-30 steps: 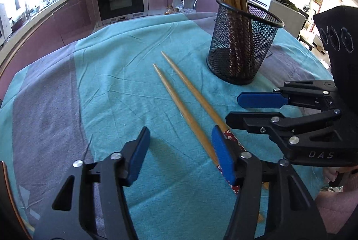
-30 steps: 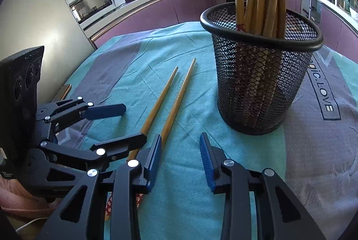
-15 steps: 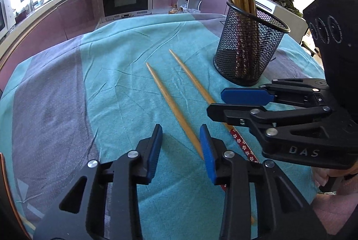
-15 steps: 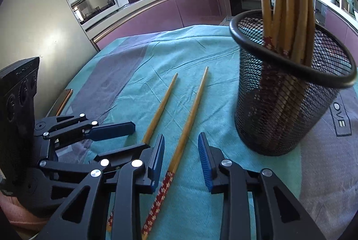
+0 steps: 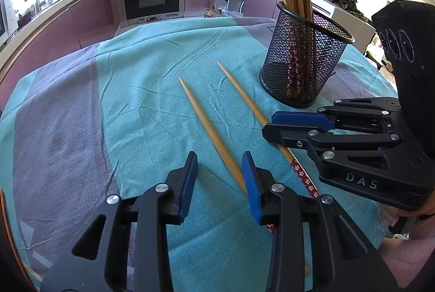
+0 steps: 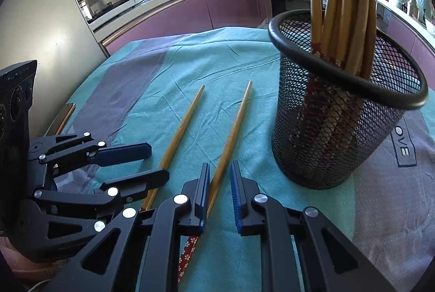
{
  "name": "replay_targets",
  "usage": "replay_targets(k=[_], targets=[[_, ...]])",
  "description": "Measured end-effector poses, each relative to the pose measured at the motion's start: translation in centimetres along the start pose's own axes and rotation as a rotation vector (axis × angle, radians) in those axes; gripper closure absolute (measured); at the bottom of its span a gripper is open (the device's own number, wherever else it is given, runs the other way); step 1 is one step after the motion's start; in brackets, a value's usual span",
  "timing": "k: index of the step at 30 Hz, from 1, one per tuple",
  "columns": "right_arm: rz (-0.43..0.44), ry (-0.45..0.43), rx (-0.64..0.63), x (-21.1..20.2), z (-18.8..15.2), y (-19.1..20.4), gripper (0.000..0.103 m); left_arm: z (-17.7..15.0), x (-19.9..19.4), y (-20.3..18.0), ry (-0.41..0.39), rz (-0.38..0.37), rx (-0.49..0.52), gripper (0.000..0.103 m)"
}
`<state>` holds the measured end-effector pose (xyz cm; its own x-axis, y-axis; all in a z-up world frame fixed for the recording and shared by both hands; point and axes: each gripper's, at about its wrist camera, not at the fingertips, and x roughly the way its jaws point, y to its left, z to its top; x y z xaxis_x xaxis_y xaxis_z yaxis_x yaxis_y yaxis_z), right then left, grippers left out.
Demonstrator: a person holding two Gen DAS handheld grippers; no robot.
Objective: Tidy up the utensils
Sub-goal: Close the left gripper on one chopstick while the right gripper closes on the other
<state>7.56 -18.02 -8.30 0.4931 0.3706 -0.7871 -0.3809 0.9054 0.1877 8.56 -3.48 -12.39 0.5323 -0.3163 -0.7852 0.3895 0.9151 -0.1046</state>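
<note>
Several wooden chopsticks already stand in the black mesh cup (image 6: 339,112) ahead of both tongs, while two remain on the teal cloth (image 5: 141,90): one chopstick (image 5: 209,129) between the part-open left tongs (image 5: 219,177), ungripped, the other chopstick (image 6: 231,134) between the closing right tongs (image 6: 219,194).

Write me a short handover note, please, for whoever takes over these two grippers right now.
Left gripper: part open, one loose chopstick beside its right pad, not gripped.
Right gripper: jaws closing around the other chopstick, a gap still showing.
Both chopsticks lie flat on the teal tablecloth, beside the mesh holder.
Done: several chopsticks stand in the holder.
Left: grip these two, lift, drop them in.
</note>
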Motion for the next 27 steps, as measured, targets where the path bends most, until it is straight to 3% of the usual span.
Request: replay_targets(k=[12,16,19,27], targets=[[-0.006,-0.007,-0.002,0.6,0.6,0.0,0.084,1.5,1.4,0.0,0.014,0.015,-0.005,0.068],[-0.006,-0.011,0.001,0.8,0.7,0.0,0.085,2.1,1.8,0.3,0.015,0.012,-0.025,0.080],[0.009,-0.011,0.021,0.8,0.7,-0.3,0.092,2.4,2.0,0.3,0.016,0.002,-0.038,0.087],[0.054,-0.040,0.075,-0.1,0.2,-1.2,0.097,2.2,2.1,0.4,0.011,-0.010,-0.082,0.095]])
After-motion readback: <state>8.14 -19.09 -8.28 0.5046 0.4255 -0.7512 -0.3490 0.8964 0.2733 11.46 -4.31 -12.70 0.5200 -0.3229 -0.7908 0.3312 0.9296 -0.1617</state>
